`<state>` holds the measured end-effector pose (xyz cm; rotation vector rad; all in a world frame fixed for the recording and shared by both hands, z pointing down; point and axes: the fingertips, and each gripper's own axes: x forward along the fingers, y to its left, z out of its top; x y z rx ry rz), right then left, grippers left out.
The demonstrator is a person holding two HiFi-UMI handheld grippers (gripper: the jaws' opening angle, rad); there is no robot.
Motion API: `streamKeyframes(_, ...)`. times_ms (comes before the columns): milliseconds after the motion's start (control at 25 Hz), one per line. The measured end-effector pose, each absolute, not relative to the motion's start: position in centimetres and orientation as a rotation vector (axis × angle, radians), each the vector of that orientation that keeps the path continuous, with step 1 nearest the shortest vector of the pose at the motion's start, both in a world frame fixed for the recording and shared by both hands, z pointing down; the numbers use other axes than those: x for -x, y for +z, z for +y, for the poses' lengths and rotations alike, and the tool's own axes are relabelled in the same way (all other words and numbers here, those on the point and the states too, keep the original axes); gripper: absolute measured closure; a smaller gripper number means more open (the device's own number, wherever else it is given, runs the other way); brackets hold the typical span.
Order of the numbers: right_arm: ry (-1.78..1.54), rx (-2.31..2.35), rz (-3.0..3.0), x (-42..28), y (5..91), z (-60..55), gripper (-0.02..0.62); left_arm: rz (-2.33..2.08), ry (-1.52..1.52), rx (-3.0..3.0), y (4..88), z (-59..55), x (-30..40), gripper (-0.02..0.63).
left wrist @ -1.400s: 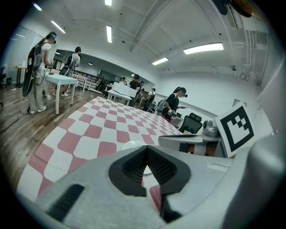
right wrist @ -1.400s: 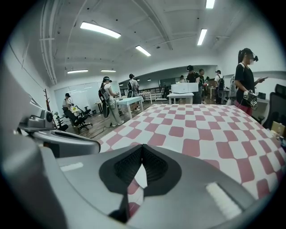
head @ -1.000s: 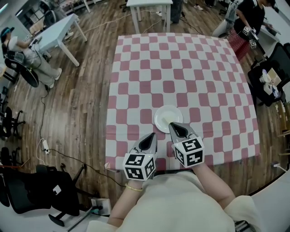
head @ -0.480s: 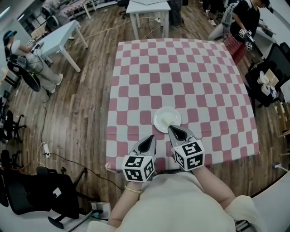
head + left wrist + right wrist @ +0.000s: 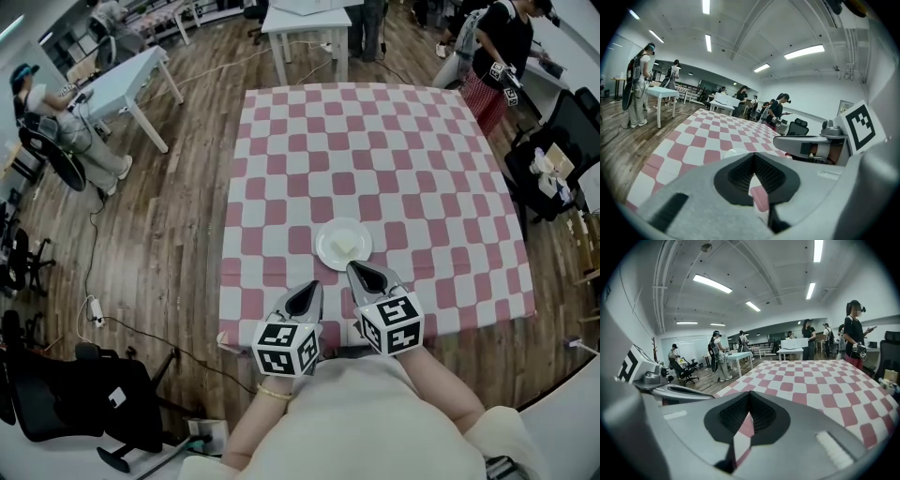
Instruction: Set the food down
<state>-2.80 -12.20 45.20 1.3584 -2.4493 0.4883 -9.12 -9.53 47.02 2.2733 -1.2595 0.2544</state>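
The food (image 5: pixel 345 246) — a pale piece, its long axis indistinct — lies on the plate (image 5: pixel 324 254), just ahead of the right gripper (image 5: pixel 355 269), farther from the left gripper (image 5: pixel 315 285) — both jaw pairs together, empty.

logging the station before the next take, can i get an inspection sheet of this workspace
surface: checkered tablecloth, lies flat over the table
job's things: pale food piece lying on white plate
clutter: nothing seen
grippers: left gripper and right gripper both shut, empty, near the plate
cables: cable and power strip on the floor, left
surroundings: white tables, office chair, people beyond
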Motion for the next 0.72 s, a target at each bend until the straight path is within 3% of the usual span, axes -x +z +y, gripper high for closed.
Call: streamKeyframes(720,0.461,-1.372,-2.456,3.9,44.5,-10.5,0.591,-1.261,0.233,-2.281,46.7,-7.9,9.9,0.606)
